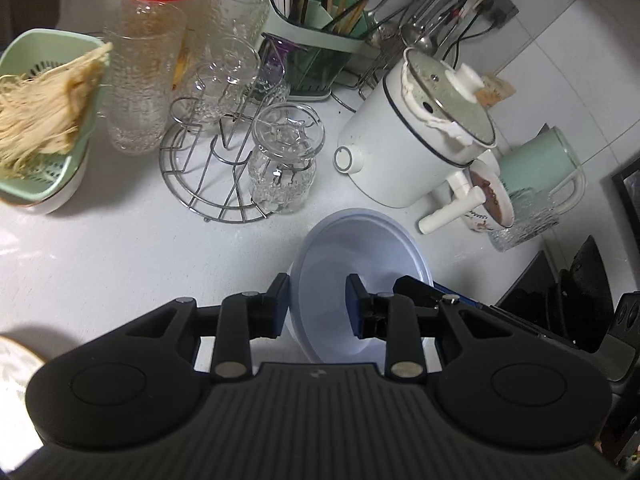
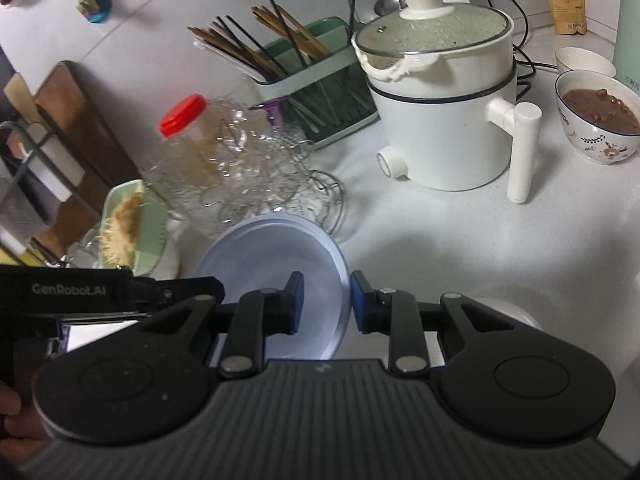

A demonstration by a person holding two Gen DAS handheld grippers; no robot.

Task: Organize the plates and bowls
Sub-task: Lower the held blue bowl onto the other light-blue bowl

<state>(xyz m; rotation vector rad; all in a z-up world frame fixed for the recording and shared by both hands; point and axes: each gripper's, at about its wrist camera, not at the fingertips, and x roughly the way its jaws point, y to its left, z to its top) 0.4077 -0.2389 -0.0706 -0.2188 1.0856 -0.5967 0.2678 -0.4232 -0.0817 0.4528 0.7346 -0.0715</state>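
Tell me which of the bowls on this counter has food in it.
The patterned white bowl to the right of the electric pot holds brown food. The pale blue bowl gripped by both hand-held grippers is empty.

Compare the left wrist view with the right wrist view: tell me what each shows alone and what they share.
Left wrist only: a mint green mug right of the pot, and a patterned plate's edge at lower left.
Right wrist only: a bowl of brown food, a wooden board, a snack packet.
Both: the pale blue bowl, gripped on opposite rims by the left gripper and right gripper; the white pot; the red-lidded jar.
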